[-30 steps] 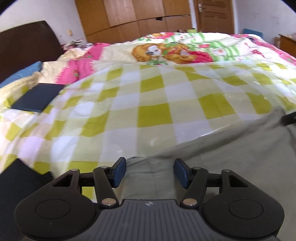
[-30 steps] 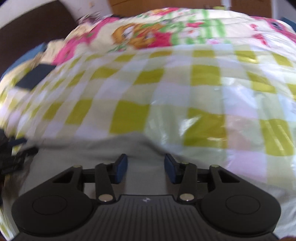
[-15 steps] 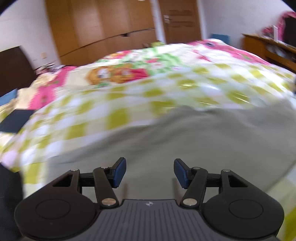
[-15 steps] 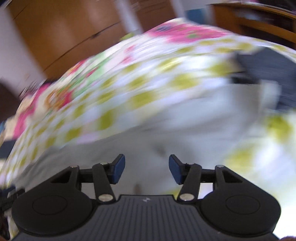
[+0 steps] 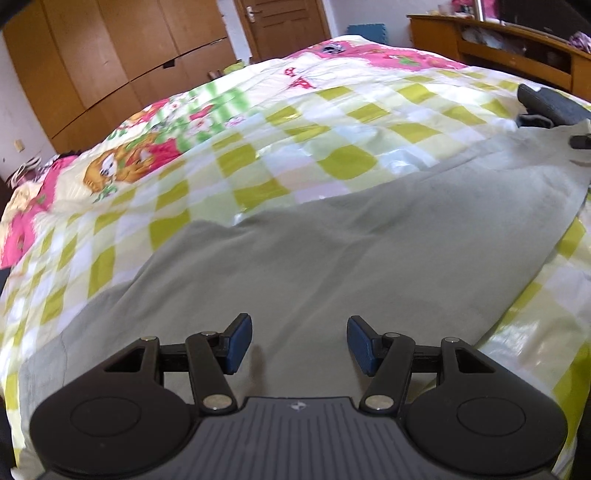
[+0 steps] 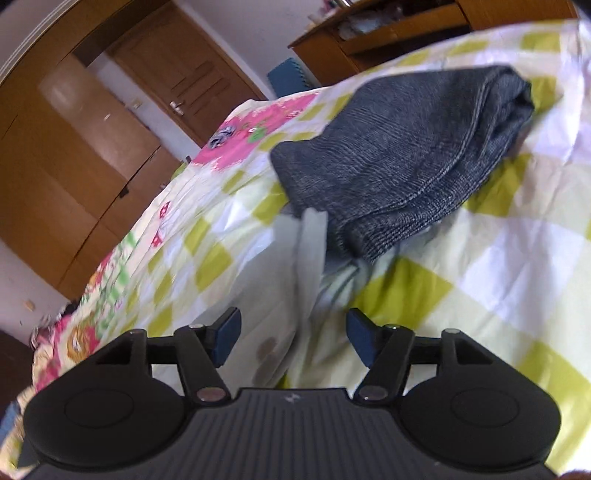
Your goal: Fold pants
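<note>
Both views swung rightward; right tongs and left tongs gape over grey pants; only the right view shows folded jeans.

The left gripper and right gripper both hold their fingers spread, gripping nothing.

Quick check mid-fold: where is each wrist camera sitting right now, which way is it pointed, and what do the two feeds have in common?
Left wrist: sits low behind the open left gripper, looks along the grey pants spread on the checked quilt toward the wardrobe; only its own fingers show.
Right wrist: sits behind the open right gripper, tilted, faces the pants' pale end and folded dark jeans; only its own fingers show.
Shared: pants, quilt, wardrobe, door, jeans at the left view's right edge.
</note>
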Action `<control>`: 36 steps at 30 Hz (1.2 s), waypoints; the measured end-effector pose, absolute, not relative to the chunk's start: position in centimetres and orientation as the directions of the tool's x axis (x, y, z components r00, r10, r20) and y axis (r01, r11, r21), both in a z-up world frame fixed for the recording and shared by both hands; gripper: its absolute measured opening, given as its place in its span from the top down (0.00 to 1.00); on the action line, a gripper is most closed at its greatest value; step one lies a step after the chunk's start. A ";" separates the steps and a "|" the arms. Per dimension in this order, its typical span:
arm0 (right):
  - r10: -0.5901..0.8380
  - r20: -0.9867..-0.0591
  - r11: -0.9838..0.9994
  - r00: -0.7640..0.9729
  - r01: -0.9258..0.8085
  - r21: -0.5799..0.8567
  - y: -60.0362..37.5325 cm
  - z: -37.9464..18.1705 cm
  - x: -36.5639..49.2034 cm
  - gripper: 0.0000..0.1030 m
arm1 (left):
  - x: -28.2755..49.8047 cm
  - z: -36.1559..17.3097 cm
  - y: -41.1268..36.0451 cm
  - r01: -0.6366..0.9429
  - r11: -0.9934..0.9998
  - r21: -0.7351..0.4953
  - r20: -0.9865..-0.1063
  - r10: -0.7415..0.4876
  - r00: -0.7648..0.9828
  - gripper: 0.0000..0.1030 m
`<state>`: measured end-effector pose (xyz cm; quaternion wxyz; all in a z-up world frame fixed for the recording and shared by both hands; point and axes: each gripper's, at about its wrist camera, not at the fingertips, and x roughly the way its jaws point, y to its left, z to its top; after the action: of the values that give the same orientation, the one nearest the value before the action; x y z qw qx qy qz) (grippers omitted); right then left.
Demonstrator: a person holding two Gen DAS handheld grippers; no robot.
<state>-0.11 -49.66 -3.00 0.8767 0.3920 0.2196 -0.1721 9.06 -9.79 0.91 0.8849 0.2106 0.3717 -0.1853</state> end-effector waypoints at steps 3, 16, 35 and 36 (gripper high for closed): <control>-0.117 -0.512 0.633 0.851 0.462 0.622 -50.3 -3.2 1.0 0.43 | 9.0 1.0 -11.2 0.500 0.833 0.239 -0.731 -0.185 0.657 0.31; 0.022 -0.360 0.495 0.933 0.302 0.815 -51.1 -0.3 -0.3 0.95 | 8.8 -1.2 -13.7 0.579 0.800 0.159 -0.759 -0.276 0.589 0.31; 0.257 -0.411 0.904 0.875 -0.067 0.422 -28.1 11.6 8.7 0.95 | 6.2 1.3 -1.1 0.406 0.912 0.062 -0.675 -0.262 0.690 0.30; 0.292 -0.435 0.914 0.852 -0.115 0.388 -25.2 11.3 9.7 0.95 | 6.0 1.3 0.6 0.373 0.925 0.066 -0.670 -0.236 0.704 0.30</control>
<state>9.68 -25.24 11.30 0.9458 0.1769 0.2500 0.1076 6.01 0.56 1.30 0.9177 0.0989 0.3471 -0.1659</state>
